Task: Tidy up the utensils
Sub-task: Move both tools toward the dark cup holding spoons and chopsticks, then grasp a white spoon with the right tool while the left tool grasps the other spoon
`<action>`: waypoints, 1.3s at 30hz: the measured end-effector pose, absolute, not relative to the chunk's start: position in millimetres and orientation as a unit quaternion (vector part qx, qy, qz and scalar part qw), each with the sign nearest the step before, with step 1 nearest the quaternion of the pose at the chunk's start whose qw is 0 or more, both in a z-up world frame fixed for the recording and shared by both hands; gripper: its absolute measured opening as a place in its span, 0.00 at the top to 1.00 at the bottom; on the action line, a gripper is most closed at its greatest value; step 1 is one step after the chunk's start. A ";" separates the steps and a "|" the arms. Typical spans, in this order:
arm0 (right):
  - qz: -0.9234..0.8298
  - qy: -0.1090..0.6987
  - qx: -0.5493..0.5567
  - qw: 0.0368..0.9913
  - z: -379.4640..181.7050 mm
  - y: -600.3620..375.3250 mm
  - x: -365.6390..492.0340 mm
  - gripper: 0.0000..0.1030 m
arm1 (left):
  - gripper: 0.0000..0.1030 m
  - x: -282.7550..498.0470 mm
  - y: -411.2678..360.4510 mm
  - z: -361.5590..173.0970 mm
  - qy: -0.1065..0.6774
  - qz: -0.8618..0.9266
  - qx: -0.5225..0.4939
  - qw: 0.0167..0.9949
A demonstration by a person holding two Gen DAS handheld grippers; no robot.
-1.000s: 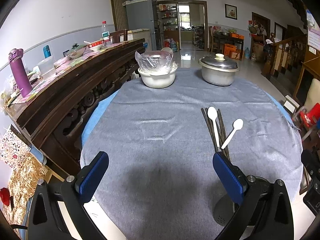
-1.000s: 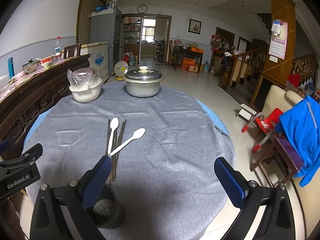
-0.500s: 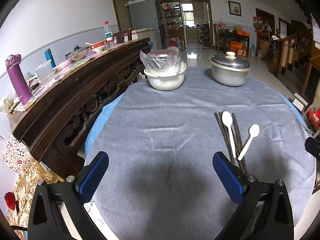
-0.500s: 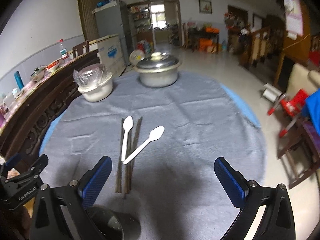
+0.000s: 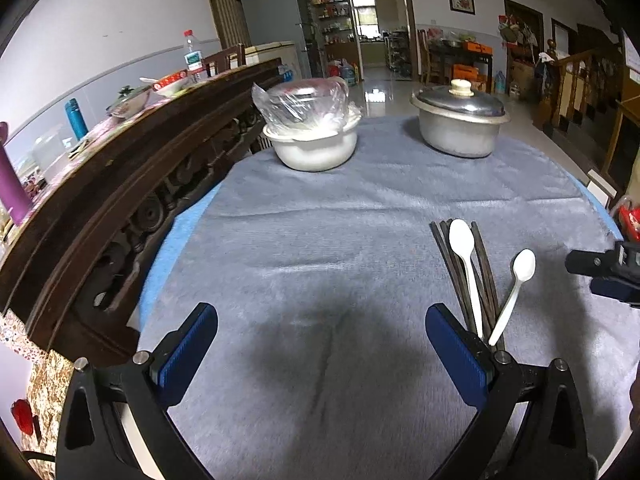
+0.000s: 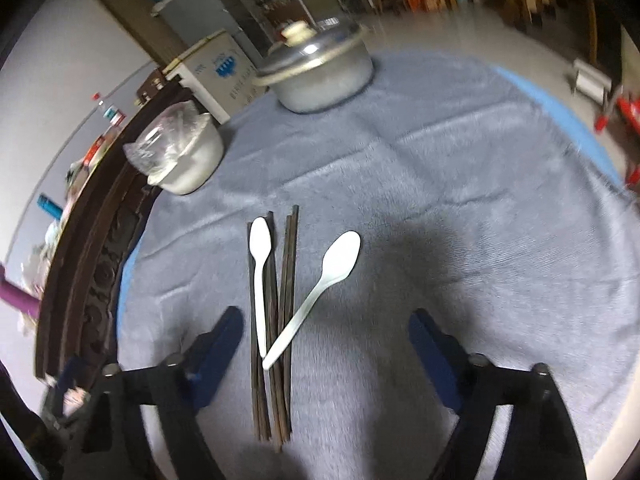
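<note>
The right gripper point(image 6: 324, 344) is pointing down at the utensils, and its blue fingers point(image 6: 218, 338) are closing with nothing pinched yet. The handles of the two white spoons point(image 6: 260, 280) are lying between the fingers, on top of the dark chopsticks point(image 6: 286, 280). The slanted spoon point(image 6: 320, 284) is crossing over the chopsticks, and its handle tip is touching the straight spoon's handle.

To do this step well, the fingers should be coming down around just one spoon, I think. The slanted spoon looks like the easy one, since its bowl end is sticking out to the side with bare cloth under it. The fingers should be staying low and closing slowly, so the thin handle is not slipping or flipping away.

The left gripper point(image 5: 320, 354) is hanging over bare gray cloth point(image 5: 320, 240) on the worktop, with its fingers point(image 5: 188, 350) spread wide and holding nothing. The utensils are lying just beside its right finger. Farther back, a white bowl point(image 5: 316, 152) with a plastic bag and a metal pot point(image 5: 460, 128) with a lid are sitting well apart from the utensils.
</note>
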State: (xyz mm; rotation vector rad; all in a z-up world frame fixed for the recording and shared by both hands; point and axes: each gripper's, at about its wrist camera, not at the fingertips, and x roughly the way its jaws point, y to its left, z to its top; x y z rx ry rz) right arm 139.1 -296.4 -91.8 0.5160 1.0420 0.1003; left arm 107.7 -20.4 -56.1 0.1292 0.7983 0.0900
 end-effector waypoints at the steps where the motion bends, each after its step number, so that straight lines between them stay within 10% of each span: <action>1: 0.045 0.500 0.250 0.828 -97.7 -299.1 146.3 0.28 | 0.00 112.2 -21.5 -59.0 0.391 0.041 0.064 0.917; 14: 0.005 0.541 0.239 0.807 -140.4 -284.3 206.7 0.47 | 0.00 208.0 -39.0 -101.5 0.485 -0.071 0.020 0.872; 20: -0.019 0.532 0.136 0.836 -138.8 -261.8 219.2 0.85 | 0.01 233.0 -39.3 -105.9 0.494 -0.087 -0.017 0.865; 39: 0.011 0.450 0.193 0.872 -132.5 -308.9 165.2 0.95 | 0.84 285.3 -126.5 -143.0 0.524 -0.140 0.010 0.840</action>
